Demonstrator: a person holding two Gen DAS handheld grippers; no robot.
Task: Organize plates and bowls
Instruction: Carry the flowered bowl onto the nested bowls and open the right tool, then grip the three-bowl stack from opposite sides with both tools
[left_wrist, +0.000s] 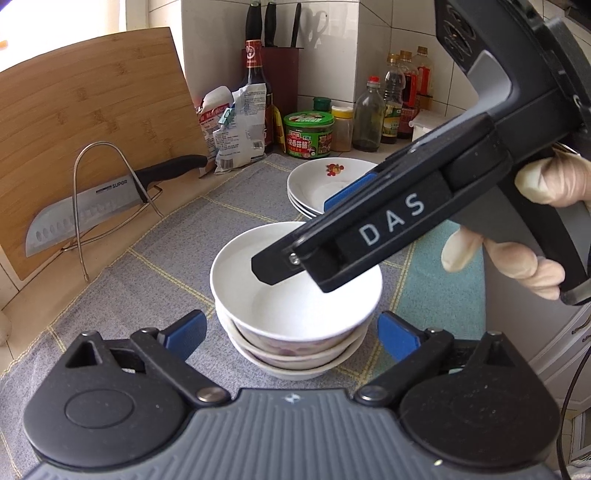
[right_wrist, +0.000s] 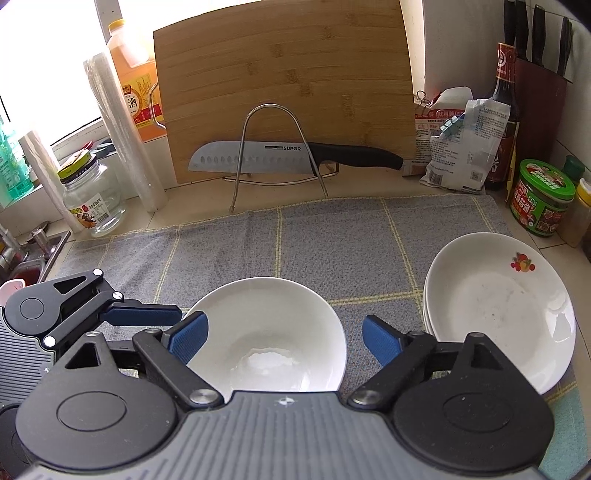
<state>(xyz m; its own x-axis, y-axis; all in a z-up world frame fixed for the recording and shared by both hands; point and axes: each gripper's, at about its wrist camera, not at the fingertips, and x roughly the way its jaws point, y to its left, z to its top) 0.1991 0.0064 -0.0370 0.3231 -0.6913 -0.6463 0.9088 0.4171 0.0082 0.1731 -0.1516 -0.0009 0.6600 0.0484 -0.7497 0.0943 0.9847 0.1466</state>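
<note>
Your three stacked bowls (left_wrist: 295, 317), three stacked plates (right_wrist: 498, 317), both grippers (left_wrist: 291, 334) (right_wrist: 284, 339) wide and empty, knife (right_wrist: 288, 157) on rack behind.

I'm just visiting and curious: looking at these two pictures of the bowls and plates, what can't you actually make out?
- Bowl stack, left wrist view: the near base is hidden behind the left claw; three bowls show, a fourth cannot be ruled out.
- Plate stack, left wrist view: its right side is covered by the right claw; the count is unclear.
- Bowl stack, right wrist view: only the top bowl shows.
- Green jar, right wrist view: label too small to read.
</note>
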